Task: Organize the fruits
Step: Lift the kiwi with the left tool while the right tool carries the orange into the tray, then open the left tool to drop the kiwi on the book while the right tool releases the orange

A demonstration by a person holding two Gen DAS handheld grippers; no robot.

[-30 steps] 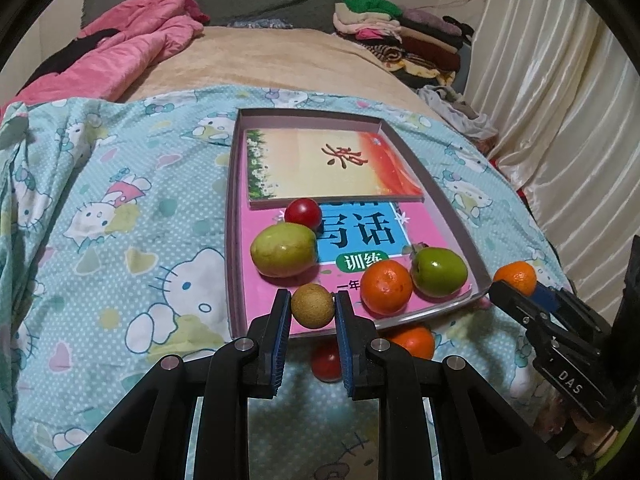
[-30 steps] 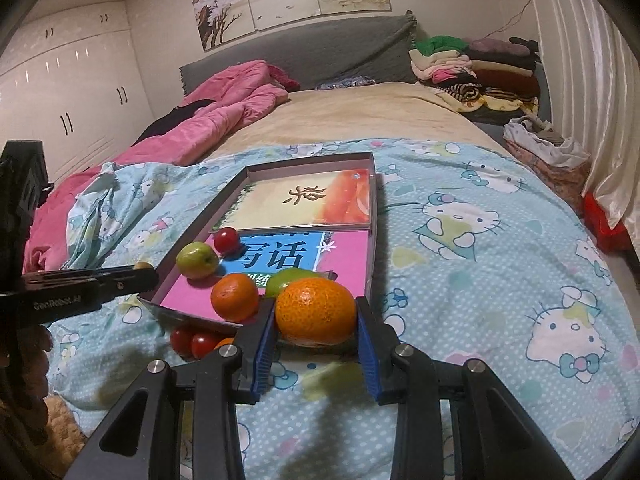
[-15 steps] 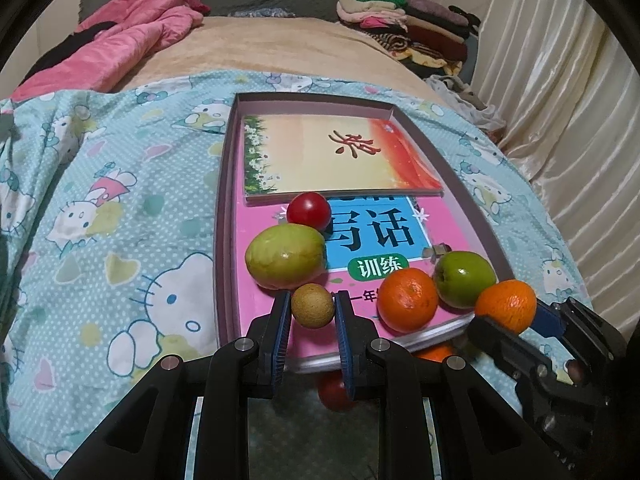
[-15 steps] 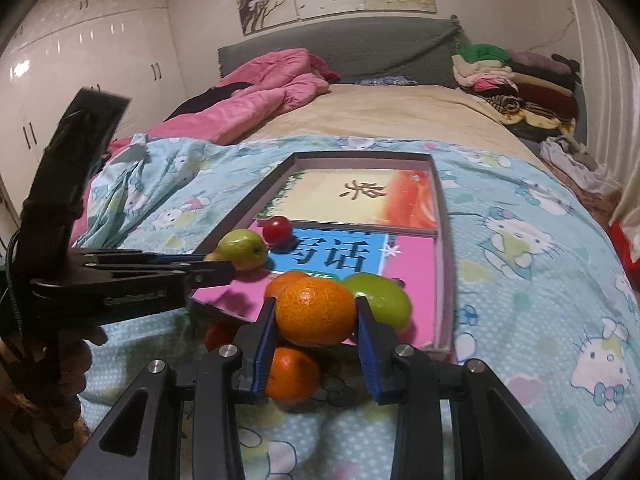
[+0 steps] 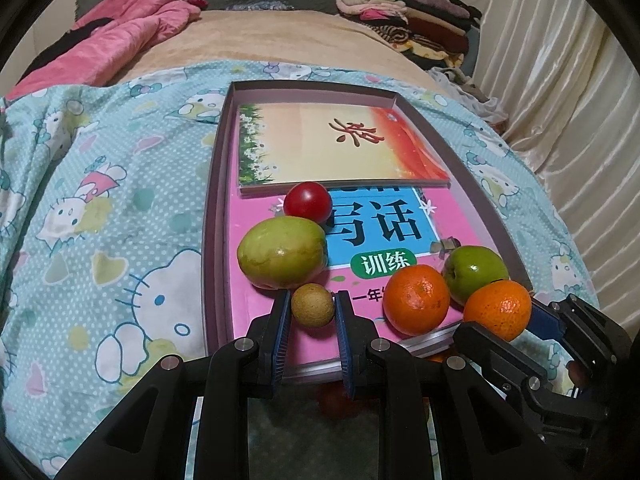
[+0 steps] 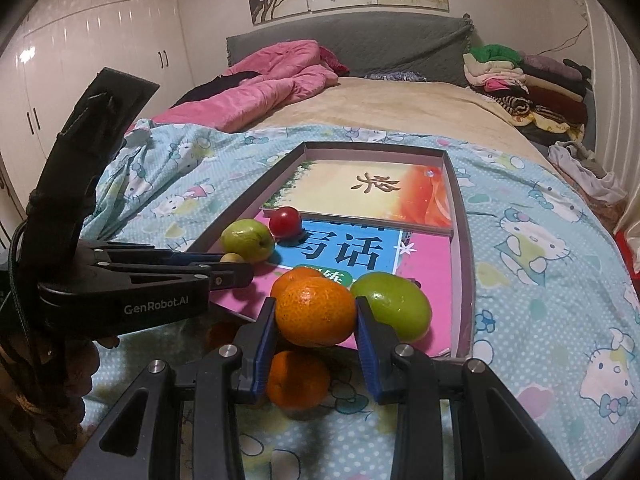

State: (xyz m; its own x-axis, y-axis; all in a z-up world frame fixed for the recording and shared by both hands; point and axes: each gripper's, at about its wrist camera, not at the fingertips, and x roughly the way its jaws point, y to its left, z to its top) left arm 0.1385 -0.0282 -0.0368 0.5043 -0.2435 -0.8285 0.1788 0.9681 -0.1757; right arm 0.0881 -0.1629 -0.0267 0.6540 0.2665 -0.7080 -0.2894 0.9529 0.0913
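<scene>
While both grippers had carried their loads forward from the bedspread over the last second, each fruit now hung just above the near end of the shallow grey cardboard tray (image 5: 214,216). Clenched between the blue pads of the left gripper (image 5: 311,312) sat a small round tan fruit (image 5: 312,305), probably a longan, though the fisheye made that hard to settle. Beside it, the right gripper (image 6: 316,322) grasped a round orange mandarin (image 6: 315,311), jaws tight on its sides.

Directly below the right gripper, a second mandarin (image 6: 297,380) lay on the cartoon-cat printed blue bedspread (image 6: 540,272), outside the tray; something reddish beneath the left gripper was too shadowed to name. Just ahead of the left gripper, a large oval yellow-green fruit (image 5: 282,252) nearly touched the held longan. Ahead and to its right rested another orange mandarin (image 5: 416,299) and a round green apple-like fruit (image 5: 476,274), all on the pink workbook cover (image 5: 256,216) lining the tray. Farther on sat a small red tomato-like fruit (image 5: 307,202), then a yellow-and-orange booklet (image 5: 340,152).

That advance meant both fruits seemed ready for setting down, with at least one mandarin left to collect.
</scene>
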